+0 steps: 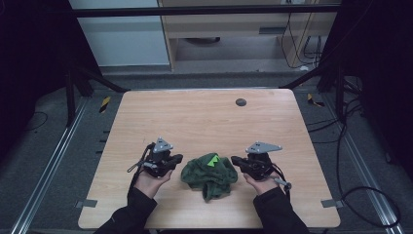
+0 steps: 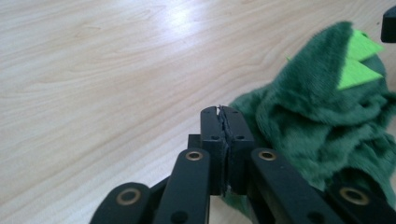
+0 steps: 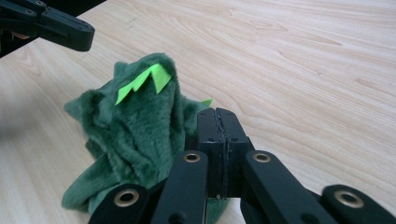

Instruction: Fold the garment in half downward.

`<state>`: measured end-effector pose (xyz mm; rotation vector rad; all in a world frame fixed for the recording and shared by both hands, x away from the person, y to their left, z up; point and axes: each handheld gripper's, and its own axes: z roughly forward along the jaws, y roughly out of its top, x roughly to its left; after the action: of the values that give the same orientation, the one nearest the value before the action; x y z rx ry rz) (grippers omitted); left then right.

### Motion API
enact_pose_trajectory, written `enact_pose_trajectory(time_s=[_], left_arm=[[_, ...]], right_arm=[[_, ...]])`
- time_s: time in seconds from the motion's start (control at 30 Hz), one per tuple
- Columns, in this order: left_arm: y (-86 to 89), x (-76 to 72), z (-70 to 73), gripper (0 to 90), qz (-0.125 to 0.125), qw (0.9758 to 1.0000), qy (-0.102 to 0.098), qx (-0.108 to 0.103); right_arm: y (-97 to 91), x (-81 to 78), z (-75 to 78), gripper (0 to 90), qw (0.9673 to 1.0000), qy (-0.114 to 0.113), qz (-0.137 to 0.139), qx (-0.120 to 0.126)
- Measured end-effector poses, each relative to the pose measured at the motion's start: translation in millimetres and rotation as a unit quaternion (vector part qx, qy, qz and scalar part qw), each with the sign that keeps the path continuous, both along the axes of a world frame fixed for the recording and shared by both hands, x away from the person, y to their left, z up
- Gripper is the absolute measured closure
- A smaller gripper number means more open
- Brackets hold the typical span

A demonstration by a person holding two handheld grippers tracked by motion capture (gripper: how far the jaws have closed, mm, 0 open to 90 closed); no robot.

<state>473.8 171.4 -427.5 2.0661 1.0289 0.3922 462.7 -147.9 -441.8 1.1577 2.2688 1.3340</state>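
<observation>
Green plush garment [image 1: 209,171] between closed claws.

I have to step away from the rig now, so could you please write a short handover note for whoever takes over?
Left gripper: jaws shut, holding nothing, just left of the cloth.
Right gripper: jaws shut, holding nothing, just right of the cloth.
The crumpled dark green fleecy cloth with bright green felt spikes lies in a heap on the light wooden table, near the front edge, between the two grippers.
Done: nothing visible; the cloth is bunched up and not gripped.
Left: probably open the jaws, take hold of the cloth on each side and begin handling it.
</observation>
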Motion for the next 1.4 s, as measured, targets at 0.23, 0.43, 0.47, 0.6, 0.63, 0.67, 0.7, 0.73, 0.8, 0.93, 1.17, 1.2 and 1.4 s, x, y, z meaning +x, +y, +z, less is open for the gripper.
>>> enact_pose_trajectory(time_s=[0.23,0.43,0.47,0.6,0.63,0.67,0.7,0.73,0.8,0.93,1.17,1.2,1.4], left_arm=[[-14.1,19.6,-6.0,89.6,0.003,0.9999,0.01,-0.008],[-28.1,28.9,-18.0,89.7,-0.019,0.9993,0.03,-0.01],[-28.1,28.9,-18.0,89.6,-0.019,0.9993,0.03,-0.01],[-31.8,28.7,-27.0,89.6,-0.037,0.998,0.049,-0.014],[-34.0,26.7,-29.1,89.6,-0.043,0.9977,0.051,-0.009],[-34.0,26.7,-29.1,89.6,-0.043,0.9977,0.051,-0.009],[-35.0,24.5,-28.0,89.6,-0.048,0.9977,0.047,-0.008],[-35.0,24.5,-28.0,89.6,-0.048,0.9977,0.047,-0.008],[-34.6,21.8,-24.9,89.6,-0.053,0.9975,0.046,-0.011],[-33.4,13.6,-20.6,89.6,-0.064,0.9971,0.04,-0.011],[-29.5,-3.7,-14.8,89.5,-0.09,0.9953,0.033,-0.015],[-29.6,-5.2,-14.4,89.5,-0.092,0.9951,0.033,-0.015],[-32.3,-20.3,-12.4,89.5,-0.111,0.9934,0.027,-0.006]], right_arm=[[9.5,9.3,-1.8,90.0,1.0,0.004,0.004,-0.002],[21.6,16.1,-10.4,90.0,0.9998,0.01,0.015,-0.006],[21.6,16.1,-10.4,90.0,0.9998,0.01,0.015,-0.006],[24.9,14.3,-15.5,89.8,0.9995,0.018,0.023,-0.012],[25.7,13.0,-16.6,89.7,0.9994,0.02,0.025,-0.013],[25.7,13.0,-16.6,89.7,0.9994,0.02,0.025,-0.013],[25.9,11.4,-16.3,89.6,0.9993,0.022,0.027,-0.012],[25.9,11.4,-16.3,89.6,0.9993,0.022,0.027,-0.012],[26.5,9.3,-15.5,89.5,0.9993,0.022,0.03,-0.008],[28.3,5.6,-14.3,89.3,0.999,0.02,0.038,-0.009],[29.0,-3.3,-10.4,89.6,0.9986,0.014,0.051,-0.003],[28.8,-4.8,-10.3,89.8,0.9985,0.015,0.053,-0.003],[28.5,-16.1,-9.5,90.0,0.9976,0.017,0.067,-0.001]])
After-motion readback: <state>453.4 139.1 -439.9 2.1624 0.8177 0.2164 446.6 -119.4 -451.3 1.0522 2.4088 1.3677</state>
